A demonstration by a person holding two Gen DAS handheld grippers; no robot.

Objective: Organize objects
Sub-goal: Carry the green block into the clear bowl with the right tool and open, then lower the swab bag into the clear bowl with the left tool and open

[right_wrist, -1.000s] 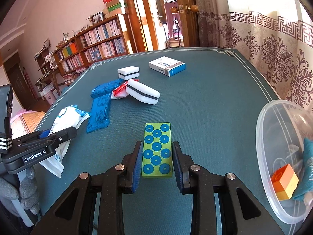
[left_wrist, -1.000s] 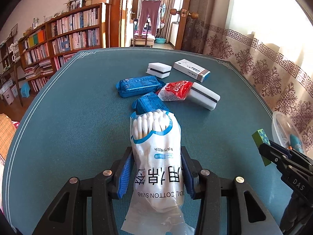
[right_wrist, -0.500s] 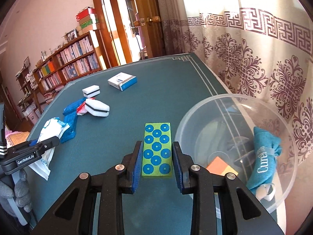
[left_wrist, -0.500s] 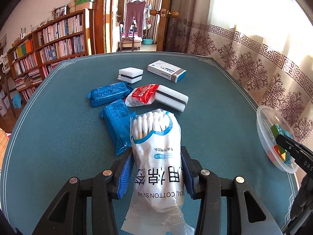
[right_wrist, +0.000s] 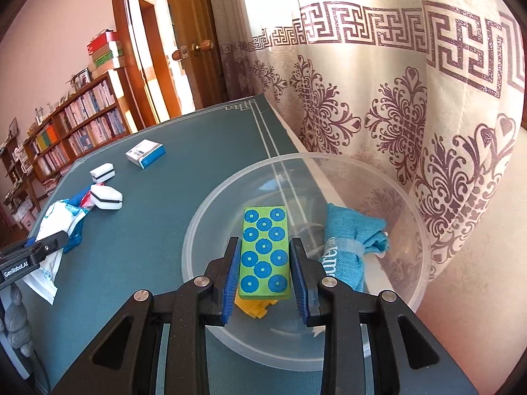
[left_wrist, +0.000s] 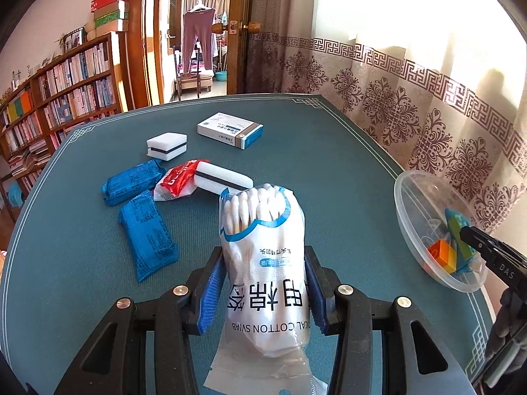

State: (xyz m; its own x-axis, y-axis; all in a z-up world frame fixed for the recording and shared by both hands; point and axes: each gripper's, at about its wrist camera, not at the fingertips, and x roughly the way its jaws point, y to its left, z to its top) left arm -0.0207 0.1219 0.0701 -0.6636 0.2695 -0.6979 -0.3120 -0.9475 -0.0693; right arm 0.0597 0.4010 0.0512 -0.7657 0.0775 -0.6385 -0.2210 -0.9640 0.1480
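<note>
Left gripper is clamped on a bag of cotton swabs, blue pads pressed into both sides, bag lifted above the table near its front edge, swab tips pointing away from the camera. Right gripper is closed tight on a green block with blue dots, holding it over the clear plastic bowl, which sits at the table's right edge against the curtain. Inside the bowl: a rolled teal cloth on the right side, and a yellow-orange block just under the green one; can't tell if those two touch. Rest of the items lie toward the table's middle and far left: two blue packets, a red packet with a white sponge with dark stripe lying against it, a second white sponge further back, and a white-and-blue box nearest the far edge. Bookshelf stands past the table's far-left corner.
</note>
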